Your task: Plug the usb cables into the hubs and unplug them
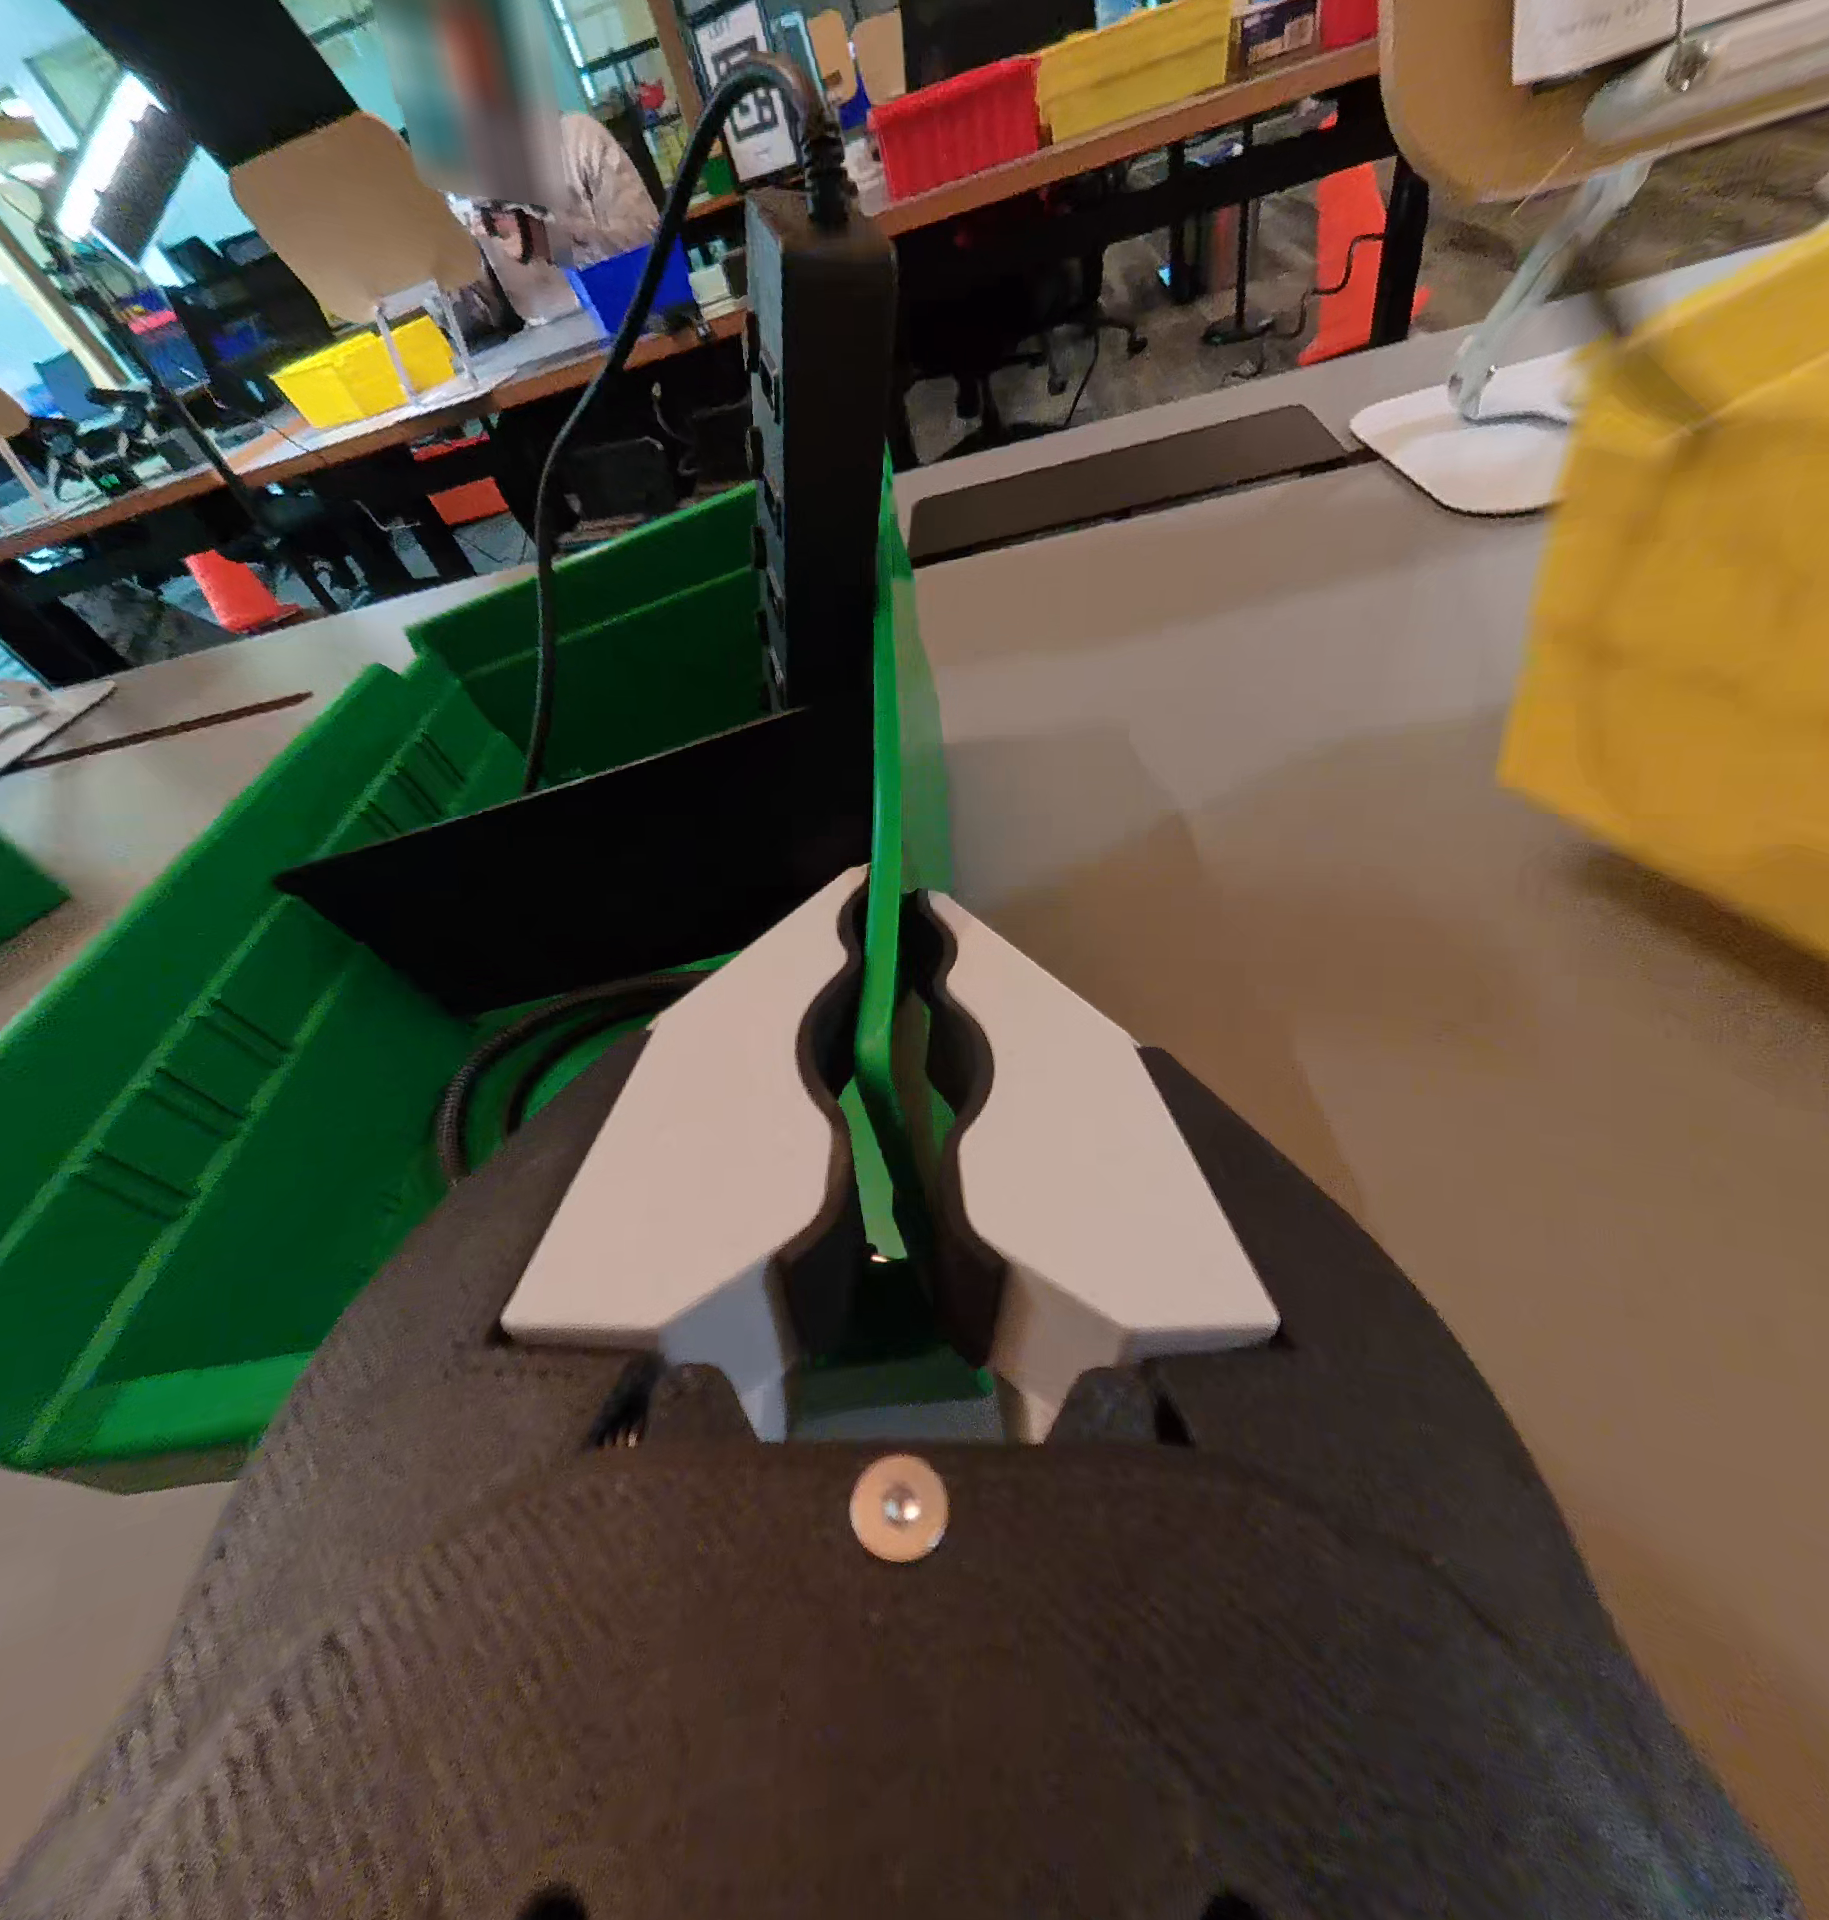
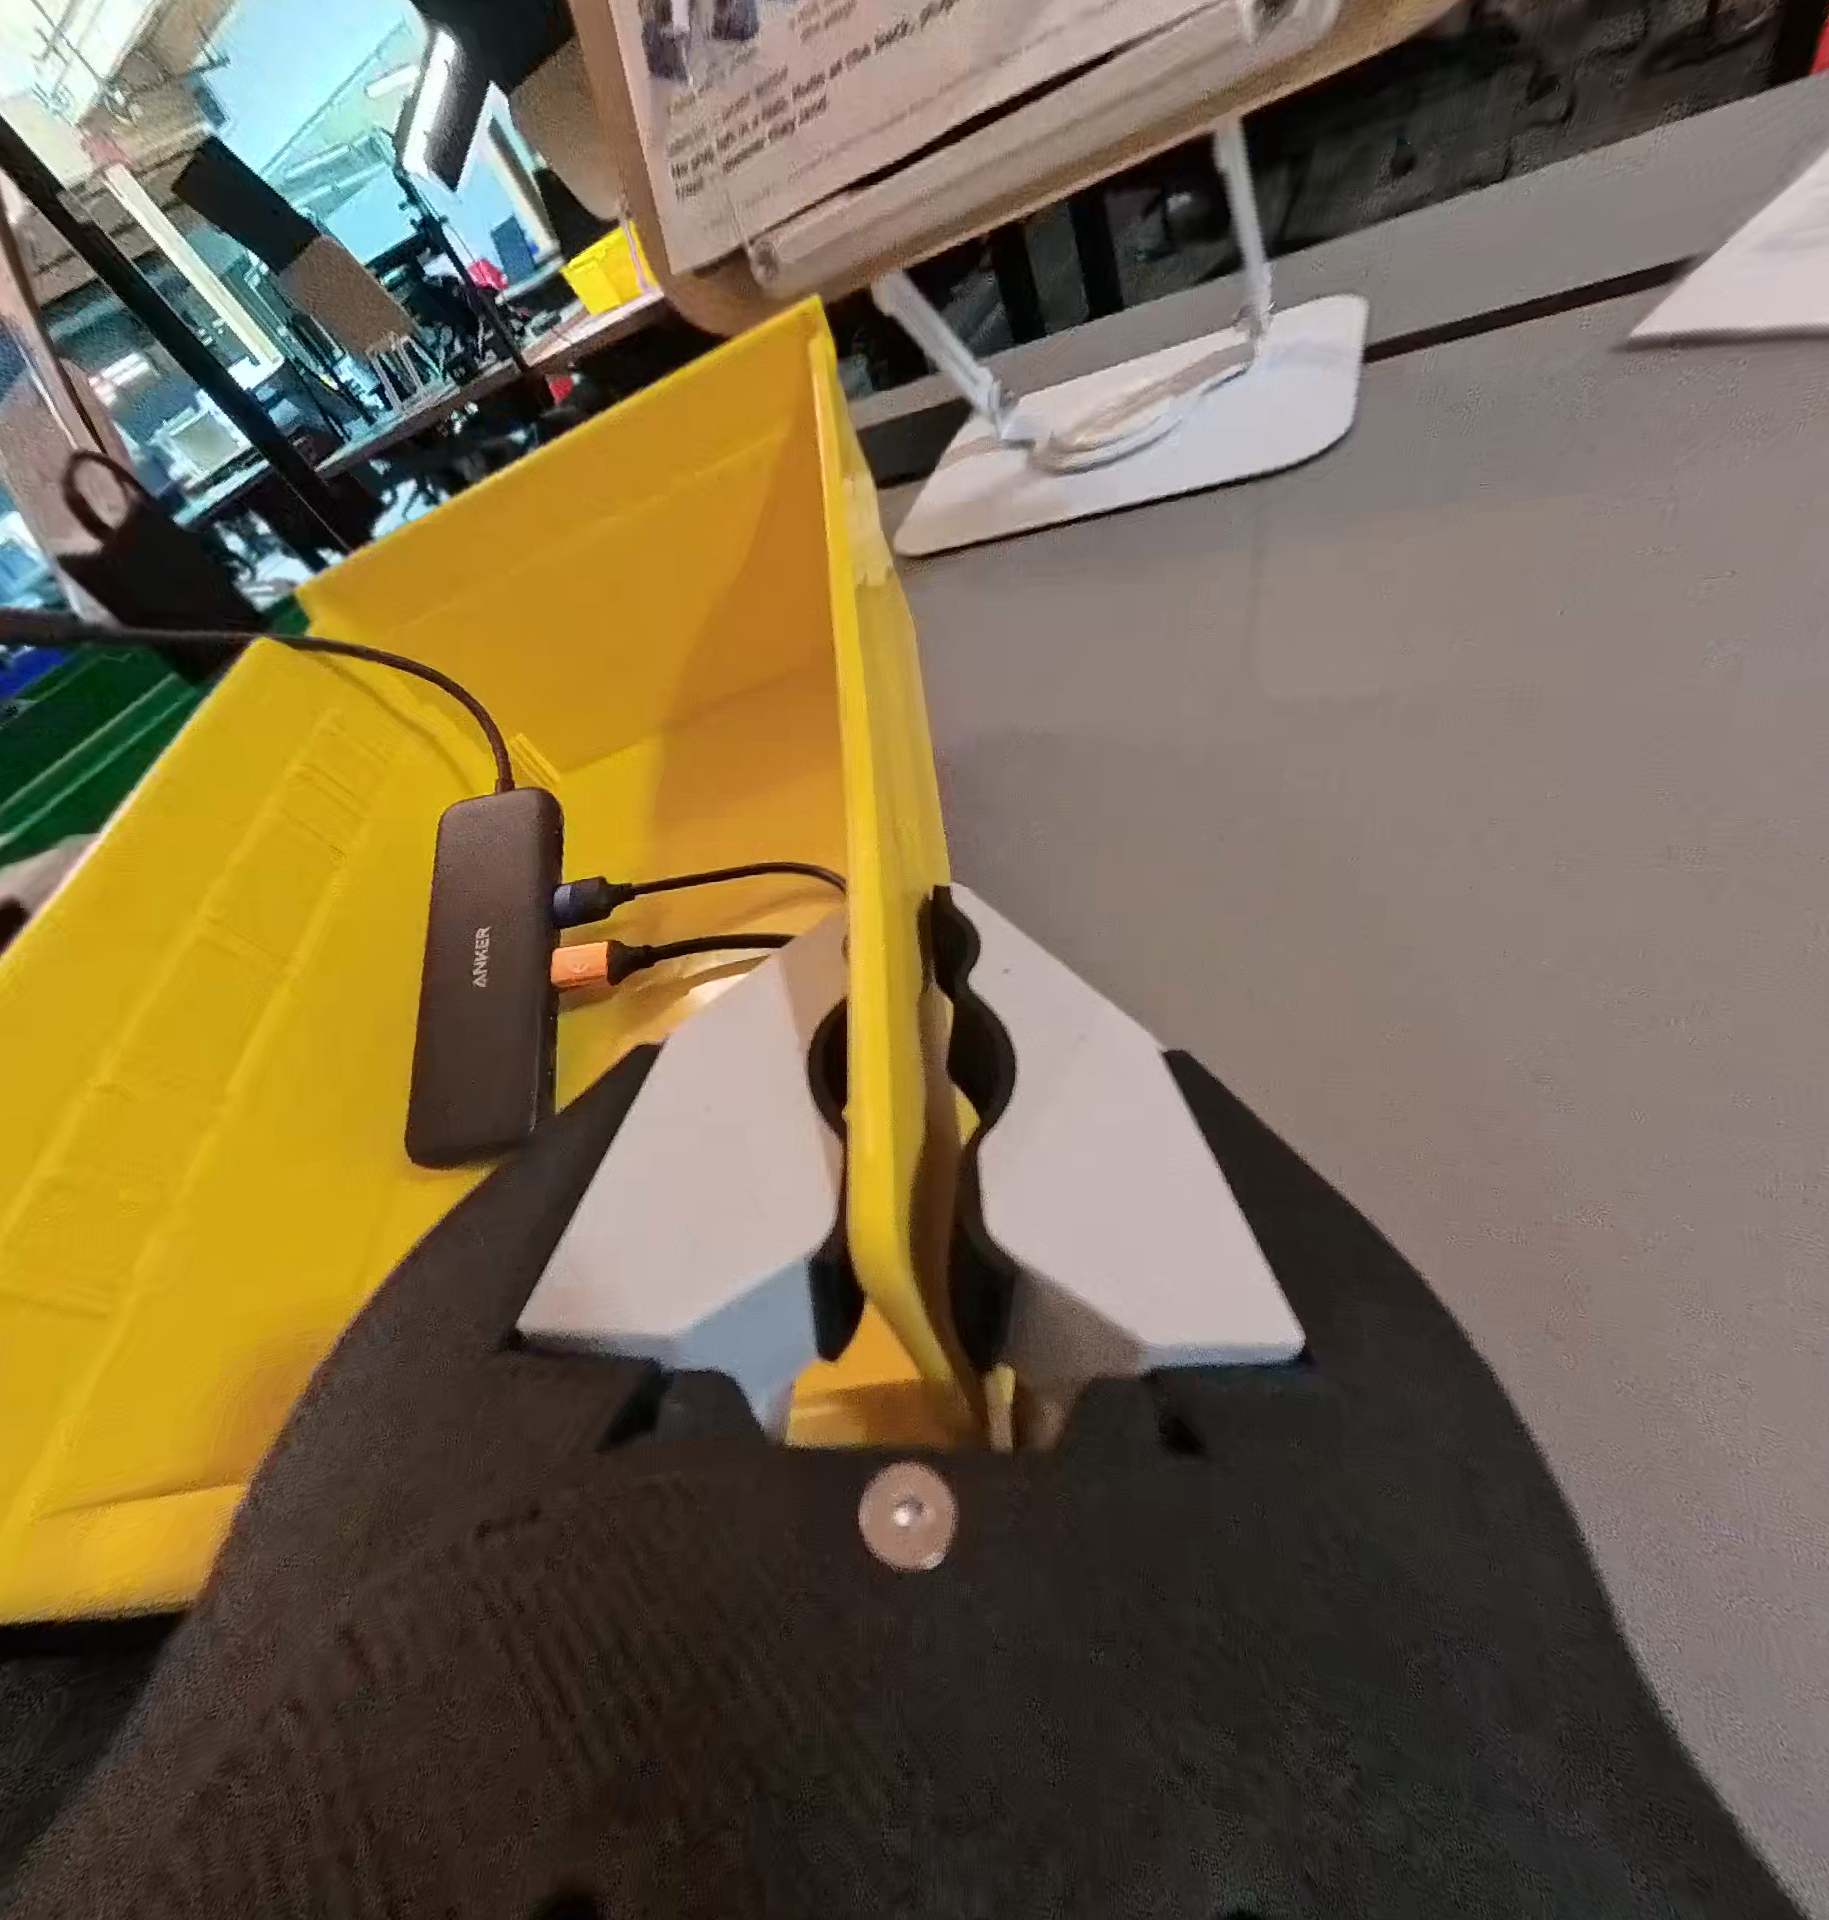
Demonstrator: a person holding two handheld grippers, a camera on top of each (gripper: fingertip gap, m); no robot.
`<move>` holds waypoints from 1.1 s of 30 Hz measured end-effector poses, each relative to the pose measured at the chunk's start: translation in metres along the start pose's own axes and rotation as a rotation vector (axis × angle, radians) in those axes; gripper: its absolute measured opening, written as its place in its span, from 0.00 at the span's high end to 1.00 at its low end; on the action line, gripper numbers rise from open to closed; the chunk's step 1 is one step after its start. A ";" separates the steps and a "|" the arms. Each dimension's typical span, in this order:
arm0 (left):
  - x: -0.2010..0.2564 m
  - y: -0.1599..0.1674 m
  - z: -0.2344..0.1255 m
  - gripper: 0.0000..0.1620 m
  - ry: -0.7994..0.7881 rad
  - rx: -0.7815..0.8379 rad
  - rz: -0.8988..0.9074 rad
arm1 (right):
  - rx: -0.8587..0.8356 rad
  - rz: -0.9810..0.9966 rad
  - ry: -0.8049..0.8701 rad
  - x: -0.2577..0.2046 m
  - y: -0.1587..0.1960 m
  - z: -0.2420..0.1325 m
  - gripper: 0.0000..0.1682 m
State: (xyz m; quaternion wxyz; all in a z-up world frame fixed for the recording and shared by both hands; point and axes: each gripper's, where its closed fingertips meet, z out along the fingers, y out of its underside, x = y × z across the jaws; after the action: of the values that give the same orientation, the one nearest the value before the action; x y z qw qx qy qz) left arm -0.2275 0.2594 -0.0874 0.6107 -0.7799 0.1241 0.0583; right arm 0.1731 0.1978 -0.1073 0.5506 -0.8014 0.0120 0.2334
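In the left wrist view my left gripper (image 1: pixel 894 894) is shut on the right wall of a green bin (image 1: pixel 894 727). In that bin a black hub (image 1: pixel 827 416) stands upright against the wall, its black cable (image 1: pixel 577 468) looping down behind a black divider (image 1: pixel 577 873). In the right wrist view my right gripper (image 2: pixel 889 914) is shut on the right wall of a yellow bin (image 2: pixel 868 727). A dark grey hub (image 2: pixel 484 987) lies in the yellow bin, with a blue plug (image 2: pixel 583 899) and an orange plug (image 2: pixel 583 968) seated in its side.
The yellow bin (image 1: pixel 1720 644) shows blurred at the right of the left wrist view. A white stand (image 2: pixel 1149 436) holding a board stands behind the bins on the grey table. A paper sheet (image 2: pixel 1783 270) lies far right. Workbenches with coloured bins stand behind.
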 end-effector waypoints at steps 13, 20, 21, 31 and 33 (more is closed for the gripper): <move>-0.136 -0.015 -0.086 1.00 -0.193 0.045 -0.102 | -0.003 0.016 0.136 -0.169 0.038 0.195 0.94; -0.174 -0.042 -0.142 1.00 -0.287 0.107 -0.087 | -0.010 -0.098 0.171 -0.274 0.074 0.224 0.90; -0.175 -0.048 -0.147 1.00 -0.290 0.115 -0.077 | -0.013 -0.093 0.168 -0.286 0.078 0.226 0.90; -0.143 -0.072 -0.143 0.99 -0.172 0.131 -0.126 | -0.135 0.155 -0.325 -0.376 0.090 0.215 0.52; -0.129 -0.074 -0.135 1.00 -0.149 0.116 -0.105 | -0.103 0.150 -0.418 -0.367 0.072 0.193 0.48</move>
State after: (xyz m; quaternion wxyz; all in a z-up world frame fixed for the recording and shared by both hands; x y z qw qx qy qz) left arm -0.3404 0.1609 0.0464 0.6647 -0.7421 0.0403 0.0768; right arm -0.2434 0.2534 -0.0833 0.4808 -0.7595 -0.0544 0.4349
